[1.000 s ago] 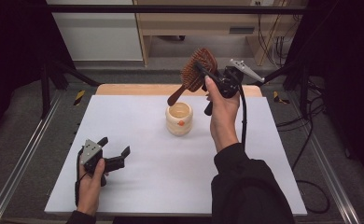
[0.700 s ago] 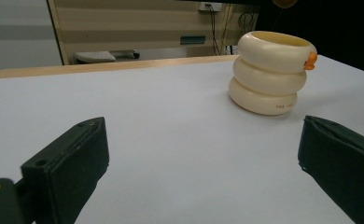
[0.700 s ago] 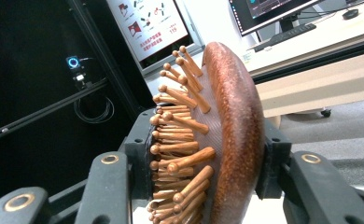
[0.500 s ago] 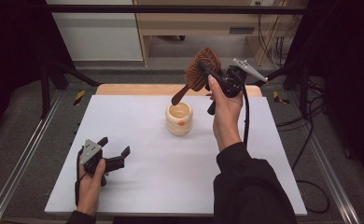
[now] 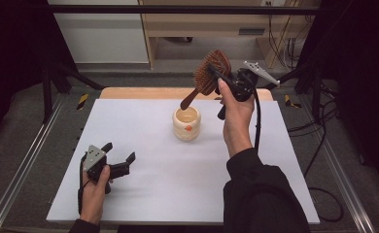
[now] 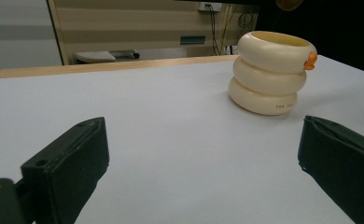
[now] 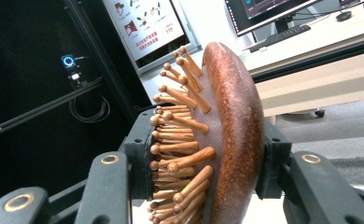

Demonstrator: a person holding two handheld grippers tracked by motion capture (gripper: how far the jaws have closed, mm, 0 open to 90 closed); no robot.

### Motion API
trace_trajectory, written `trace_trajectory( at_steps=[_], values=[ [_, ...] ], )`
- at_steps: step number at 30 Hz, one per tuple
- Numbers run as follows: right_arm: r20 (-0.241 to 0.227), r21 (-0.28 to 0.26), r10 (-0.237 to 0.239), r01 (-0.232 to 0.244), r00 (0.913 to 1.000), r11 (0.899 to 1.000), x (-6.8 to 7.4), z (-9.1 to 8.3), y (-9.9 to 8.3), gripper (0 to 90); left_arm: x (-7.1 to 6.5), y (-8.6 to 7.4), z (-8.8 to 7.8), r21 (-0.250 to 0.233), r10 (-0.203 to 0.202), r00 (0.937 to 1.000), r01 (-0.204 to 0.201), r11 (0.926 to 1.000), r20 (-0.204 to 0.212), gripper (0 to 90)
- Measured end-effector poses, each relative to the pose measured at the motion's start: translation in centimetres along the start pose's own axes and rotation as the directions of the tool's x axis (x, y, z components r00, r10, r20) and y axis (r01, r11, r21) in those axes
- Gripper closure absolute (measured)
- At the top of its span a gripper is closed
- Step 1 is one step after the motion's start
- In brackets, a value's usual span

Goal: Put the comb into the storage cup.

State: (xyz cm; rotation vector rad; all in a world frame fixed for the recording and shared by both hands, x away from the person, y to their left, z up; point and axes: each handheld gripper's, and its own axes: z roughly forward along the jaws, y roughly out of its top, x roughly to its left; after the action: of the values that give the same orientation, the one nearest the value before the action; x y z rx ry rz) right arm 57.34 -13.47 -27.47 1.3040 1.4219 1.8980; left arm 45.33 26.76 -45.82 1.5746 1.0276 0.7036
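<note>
The step in hand looks like putting the brush [image 5: 211,74] into the cup [image 5: 186,123]. The right gripper [image 5: 225,79] holds the brush by its head, fingers clamped on bristles and back, upper centre of the high view, handle slanting down-left with its tip just above the cup's rim. Next, the handle likely needs tipping more upright and lowering into the opening before release. The right forearm rises steeply from lower right. The left gripper [image 5: 118,159] rests on the surface [image 5: 144,184] at lower left, fingers open and empty.
</note>
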Motion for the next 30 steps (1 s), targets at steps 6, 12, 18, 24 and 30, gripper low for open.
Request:
trace_trajectory(
  at_steps=[6, 12, 18, 24, 30],
  values=[
    [0.006, 0.005, -0.006, 0.006, 1.0000, 1.000, -0.14, -0.06, -0.03, 51.1, -0.03, -0.02, 0.04, 0.001, -0.002, 1.0000, 0.002, 1.0000, 0.002, 2.1],
    [0.010, 0.010, -0.011, 0.010, 0.9999, 1.000, -0.22, -0.03, -0.13, 51.2, -0.03, -0.04, 0.04, 0.002, -0.002, 1.0000, 0.002, 1.0000, 0.002, 2.2],
    [0.010, 0.016, -0.010, 0.010, 0.9999, 1.000, -0.24, 0.01, -0.29, 51.2, -0.02, -0.04, 0.06, 0.003, -0.003, 1.0000, 0.003, 1.0000, 0.003, 2.2],
    [0.017, 0.021, -0.015, 0.014, 0.9998, 1.000, -0.38, 0.05, -0.45, 51.1, -0.02, -0.04, 0.04, 0.003, -0.002, 1.0000, 0.002, 1.0000, 0.004, 2.1],
    [0.020, 0.028, -0.023, 0.023, 0.9995, 0.999, -0.50, 0.04, -0.54, 51.1, -0.02, -0.04, 0.06, 0.004, -0.002, 1.0000, 0.002, 1.0000, 0.005, 2.2]
  ],
)
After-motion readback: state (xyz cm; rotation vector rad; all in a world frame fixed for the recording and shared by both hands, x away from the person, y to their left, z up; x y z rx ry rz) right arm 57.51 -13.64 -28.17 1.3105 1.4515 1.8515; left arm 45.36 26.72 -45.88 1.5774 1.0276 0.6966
